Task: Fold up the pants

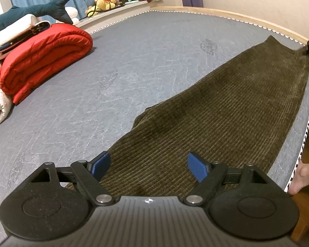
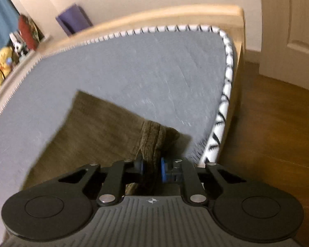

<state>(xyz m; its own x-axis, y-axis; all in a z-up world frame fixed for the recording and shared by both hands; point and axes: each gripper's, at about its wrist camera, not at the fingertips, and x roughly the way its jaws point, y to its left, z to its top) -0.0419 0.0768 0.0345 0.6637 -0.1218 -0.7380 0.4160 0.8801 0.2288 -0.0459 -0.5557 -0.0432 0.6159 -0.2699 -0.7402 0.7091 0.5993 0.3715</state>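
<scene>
- My left claw [image 1: 148, 165] stands wide, its blue pads [image 1: 196, 166] spread apart over the near end of the pants [image 1: 216, 107], gripping nothing.
- My right claw [image 2: 151, 168] is pinched narrow on a bunched edge of the pants [image 2: 152, 142], cloth squeezed between the pads.
- No readable writing shows; each claw body carries only a small round compass-like mark [image 1: 148, 200].
- The pants are dark olive corduroy with fine ribs, folded leg on leg, laid flat as a long band running from 6 o'clock toward 2 o'clock on the grey quilted mattress [image 1: 92, 94].
- At 9 o'clock lies a folded red quilt [image 1: 45, 55]; a plush shark [image 1: 37, 8] sits at 10 o'clock.
- The right-wrist view is motion-blurred.
</scene>
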